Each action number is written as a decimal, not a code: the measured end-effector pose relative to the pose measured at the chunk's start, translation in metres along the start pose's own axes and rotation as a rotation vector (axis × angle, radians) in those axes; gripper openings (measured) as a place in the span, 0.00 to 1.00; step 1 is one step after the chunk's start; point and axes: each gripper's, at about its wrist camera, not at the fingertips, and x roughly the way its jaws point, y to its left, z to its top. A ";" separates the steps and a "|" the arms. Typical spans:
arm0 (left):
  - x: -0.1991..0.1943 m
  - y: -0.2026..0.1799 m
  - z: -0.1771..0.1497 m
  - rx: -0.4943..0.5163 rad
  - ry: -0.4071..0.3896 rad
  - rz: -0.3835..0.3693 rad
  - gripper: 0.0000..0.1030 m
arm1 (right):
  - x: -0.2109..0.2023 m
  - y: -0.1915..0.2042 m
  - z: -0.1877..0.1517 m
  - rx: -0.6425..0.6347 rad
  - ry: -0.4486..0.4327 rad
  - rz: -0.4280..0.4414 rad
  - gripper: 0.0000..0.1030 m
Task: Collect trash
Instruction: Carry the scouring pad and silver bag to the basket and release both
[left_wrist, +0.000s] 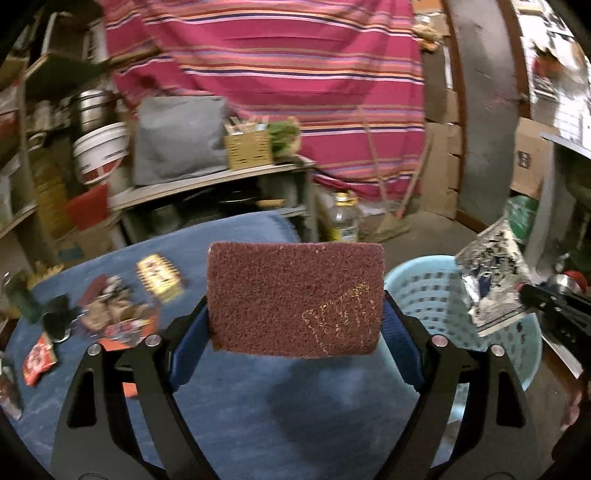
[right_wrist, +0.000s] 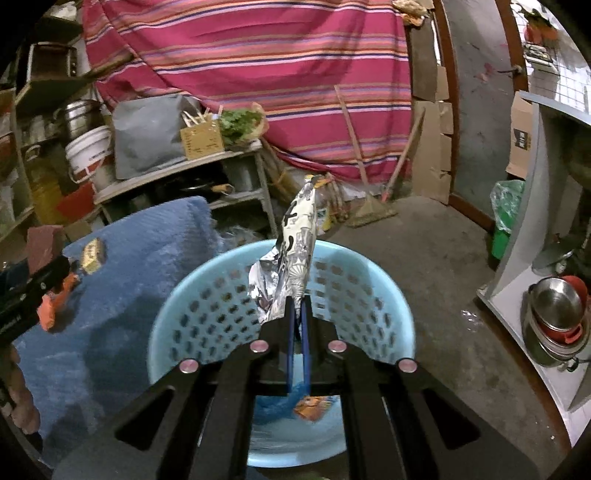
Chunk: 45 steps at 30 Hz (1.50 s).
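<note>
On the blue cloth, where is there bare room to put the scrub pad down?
Bare blue cloth lies below the left gripper holding the scrub pad, bordered on the right by the light-blue basket. The cloth's left side is crowded with wrappers.

Counted one blue basket (right_wrist: 369, 280), one maroon scouring pad (left_wrist: 295, 299), one foil wrapper (right_wrist: 295, 254), one yellow packet (left_wrist: 159, 274), two tools.

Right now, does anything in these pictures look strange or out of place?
Yes. The left gripper holds a brown scrubbing pad, not obvious trash, while wrappers lie on the blue cloth.
</note>
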 end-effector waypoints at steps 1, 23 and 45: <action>0.004 -0.007 -0.001 0.004 0.003 -0.009 0.81 | 0.001 -0.003 0.001 0.003 0.003 0.000 0.04; 0.055 -0.063 0.005 0.020 0.086 -0.123 0.93 | 0.019 -0.024 -0.004 0.038 0.048 -0.010 0.04; -0.033 0.141 -0.028 -0.107 0.013 0.194 0.95 | 0.013 0.051 -0.007 -0.027 0.044 -0.095 0.87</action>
